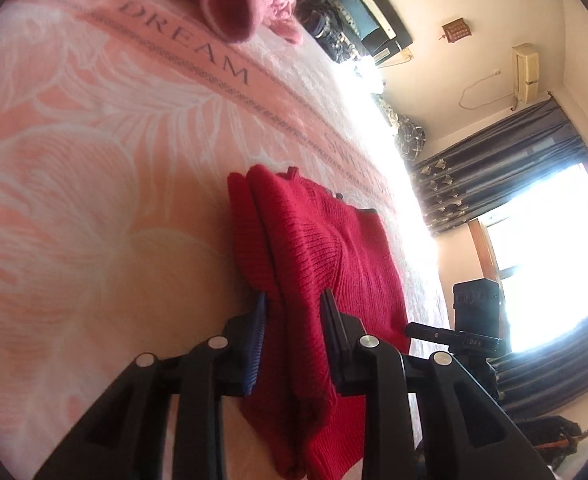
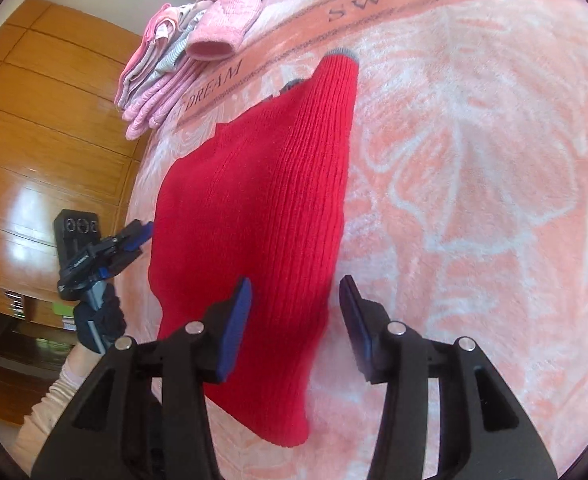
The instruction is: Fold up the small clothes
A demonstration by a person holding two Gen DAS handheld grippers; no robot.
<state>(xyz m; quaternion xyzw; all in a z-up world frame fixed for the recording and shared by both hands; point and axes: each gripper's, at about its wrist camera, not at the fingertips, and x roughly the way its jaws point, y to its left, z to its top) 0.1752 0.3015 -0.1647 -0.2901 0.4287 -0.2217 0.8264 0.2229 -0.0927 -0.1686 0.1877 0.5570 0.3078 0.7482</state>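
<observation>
My left gripper (image 1: 294,300) pinched the red knit sweater (image 1: 314,240); my right gripper (image 2: 296,284) hung spread above its edge, gripping nothing.

Pink blanketed bed (image 2: 474,168) carries a red sweater (image 2: 261,208) and pink clothes pile (image 2: 173,68).
</observation>
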